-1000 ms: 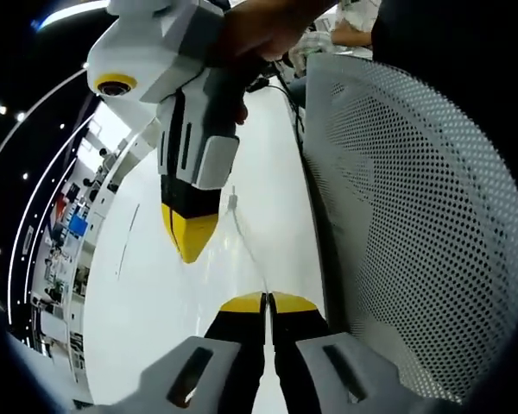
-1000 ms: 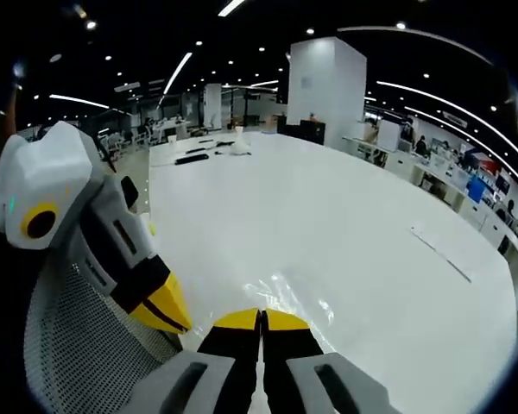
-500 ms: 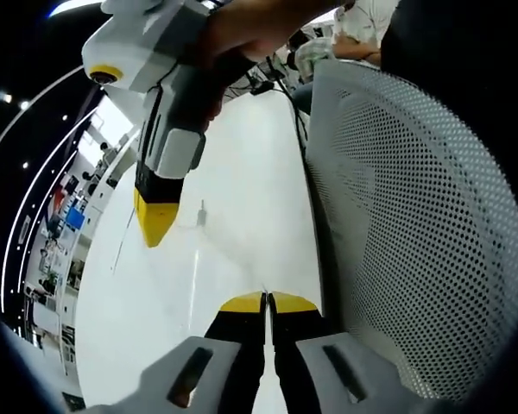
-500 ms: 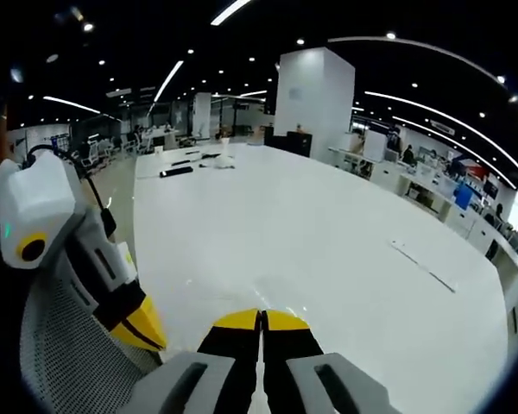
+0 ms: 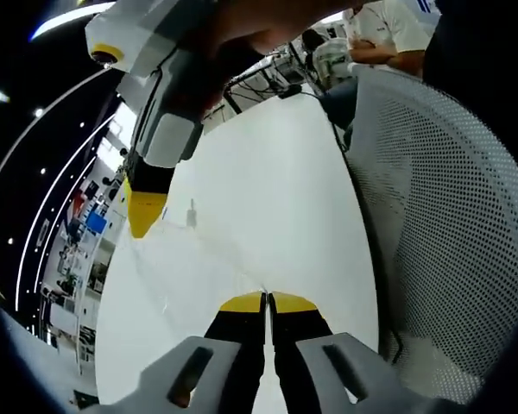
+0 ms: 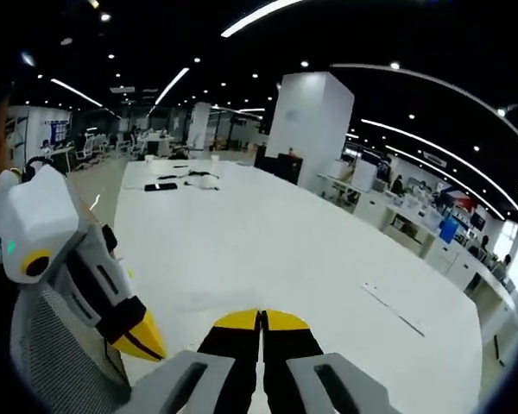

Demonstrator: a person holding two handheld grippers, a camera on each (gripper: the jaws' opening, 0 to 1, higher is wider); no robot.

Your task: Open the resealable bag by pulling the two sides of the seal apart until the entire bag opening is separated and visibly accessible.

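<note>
The two grippers have drawn further apart: left gripper (image 5: 265, 297) and right gripper (image 6: 260, 316) each have fingers pressed together on a side of the clear bag (image 5: 186, 259), now stretched taut, probably opening. Plenty of bare white surface (image 6: 268, 233) ahead; mesh chair (image 5: 453, 216) close alongside.

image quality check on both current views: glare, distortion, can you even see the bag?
Left gripper view: white table nearly blown out, clear bag a faint sheen from the left gripper to the right gripper; mesh chair back bowed by fisheye. Right gripper view: ceiling light strips curve, table bright, bag film not discernible.
</note>
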